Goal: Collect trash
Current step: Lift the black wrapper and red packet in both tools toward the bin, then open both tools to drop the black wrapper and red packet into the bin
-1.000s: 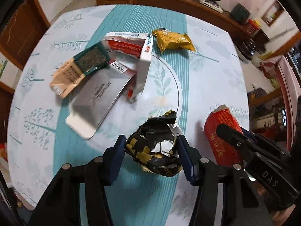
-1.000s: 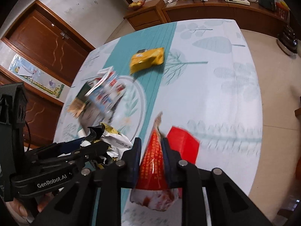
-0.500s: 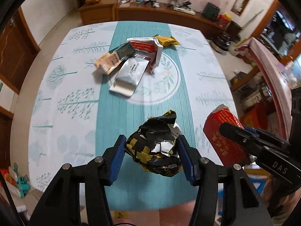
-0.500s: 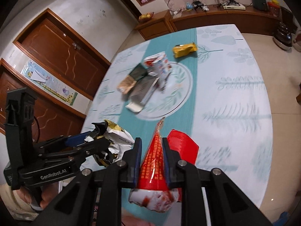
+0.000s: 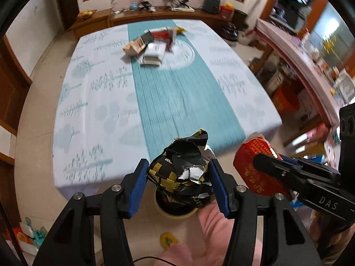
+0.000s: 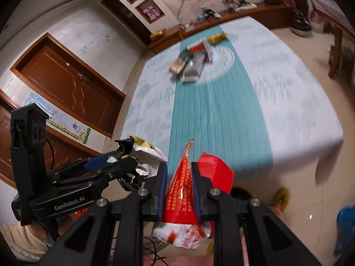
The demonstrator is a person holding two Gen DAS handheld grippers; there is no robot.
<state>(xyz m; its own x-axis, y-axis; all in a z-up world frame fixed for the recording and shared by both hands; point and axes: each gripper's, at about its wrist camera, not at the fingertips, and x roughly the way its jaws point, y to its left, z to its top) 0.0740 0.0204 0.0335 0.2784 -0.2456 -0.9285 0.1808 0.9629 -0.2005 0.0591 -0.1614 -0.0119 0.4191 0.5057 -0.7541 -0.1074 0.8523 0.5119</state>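
Observation:
My left gripper is shut on a crumpled black-and-yellow wrapper, its blue pads pressing both sides. It hangs past the table's near edge, over a round dark-mouthed bin with a pale rim on the floor. My right gripper is shut on a red snack packet and sits just right of the left one. That red packet also shows in the left wrist view. Flattened cartons and a yellow packet lie far off on the table.
The table wears a white cloth with a teal runner. A wooden sideboard with clutter runs along the far wall. Wooden doors stand on the left. A foot in a yellow slipper and pink clothing are below the grippers.
Both grippers have pulled back from the table and risen a little, each keeping its wrapper. The cartons now lie far away, and the floor and bin have come into view beneath.

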